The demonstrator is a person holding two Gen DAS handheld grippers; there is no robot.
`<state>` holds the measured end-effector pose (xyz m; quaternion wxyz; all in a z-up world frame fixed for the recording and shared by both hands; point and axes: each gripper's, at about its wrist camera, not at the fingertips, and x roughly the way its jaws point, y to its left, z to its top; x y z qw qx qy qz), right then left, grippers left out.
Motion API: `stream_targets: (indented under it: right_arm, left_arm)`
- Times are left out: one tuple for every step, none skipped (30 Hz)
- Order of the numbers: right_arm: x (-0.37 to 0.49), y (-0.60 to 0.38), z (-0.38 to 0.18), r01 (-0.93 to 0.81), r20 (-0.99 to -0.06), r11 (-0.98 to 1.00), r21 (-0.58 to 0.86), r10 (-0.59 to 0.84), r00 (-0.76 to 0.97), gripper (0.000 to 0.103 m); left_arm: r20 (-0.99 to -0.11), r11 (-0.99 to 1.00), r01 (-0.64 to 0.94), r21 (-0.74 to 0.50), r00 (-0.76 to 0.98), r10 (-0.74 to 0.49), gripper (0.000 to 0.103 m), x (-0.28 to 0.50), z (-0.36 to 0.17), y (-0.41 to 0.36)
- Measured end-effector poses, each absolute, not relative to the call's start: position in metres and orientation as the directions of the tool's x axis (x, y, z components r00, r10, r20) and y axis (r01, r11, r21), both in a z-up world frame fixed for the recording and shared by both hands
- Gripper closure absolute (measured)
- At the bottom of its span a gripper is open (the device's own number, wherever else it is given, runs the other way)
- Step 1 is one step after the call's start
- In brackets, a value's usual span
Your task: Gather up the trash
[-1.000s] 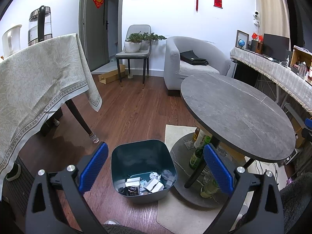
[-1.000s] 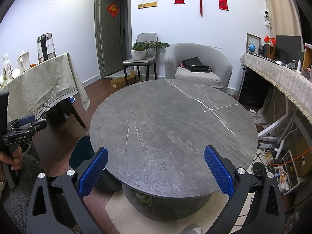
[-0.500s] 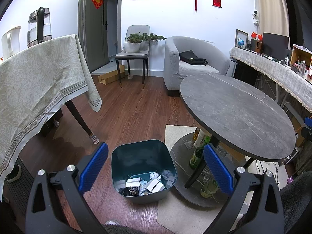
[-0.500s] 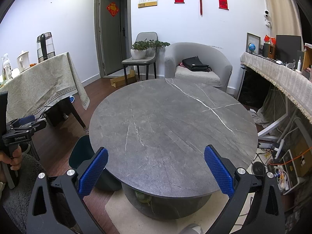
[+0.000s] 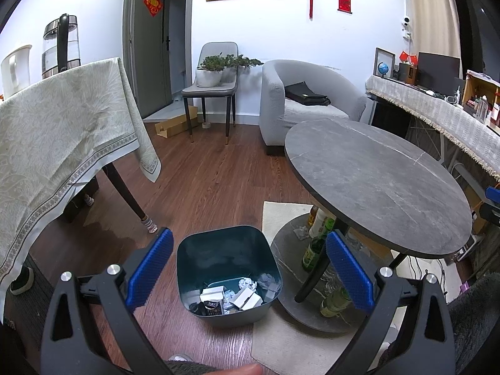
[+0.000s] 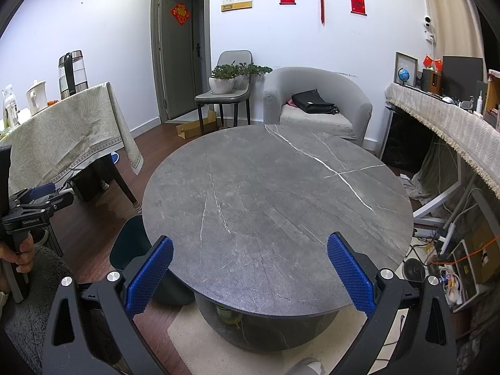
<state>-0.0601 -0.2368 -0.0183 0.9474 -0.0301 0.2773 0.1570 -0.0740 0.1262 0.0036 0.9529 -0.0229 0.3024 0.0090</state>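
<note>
Your left gripper [image 5: 247, 268] and right gripper [image 6: 250, 268], both spread wide and empty, overlook the bin [image 5: 228, 250] (part-filled); reaching low risks toppling nearby bottles [image 5: 312, 250].

From my right wrist, the round table [image 6: 275, 206] hid most of the teal bin [image 6: 131, 243] at eight o'clock. The bin's trash [image 5: 231, 297] was too jumbled to identify from my left wrist. The bottles [image 5: 315, 243] under the tabletop were partly hidden, their labels too small to read.
</note>
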Motion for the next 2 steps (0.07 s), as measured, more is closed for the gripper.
stream_targets:
  right_arm:
    - [-0.0604,-0.2375,-0.0186,-0.314,-0.535,0.949,0.029,0.281,0.797,0.003]
    - [-0.0602,-0.2372,-0.0184,-0.314,-0.535,0.949,0.029,0.28,0.797,0.003]
  left_arm:
    - [-0.577,0.999,-0.03,-0.039,0.817,0.002,0.003,-0.0741,0.004,0.1265]
    - [-0.577,0.999,-0.031,-0.038,0.817,0.003,0.003,-0.0742,0.004,0.1264]
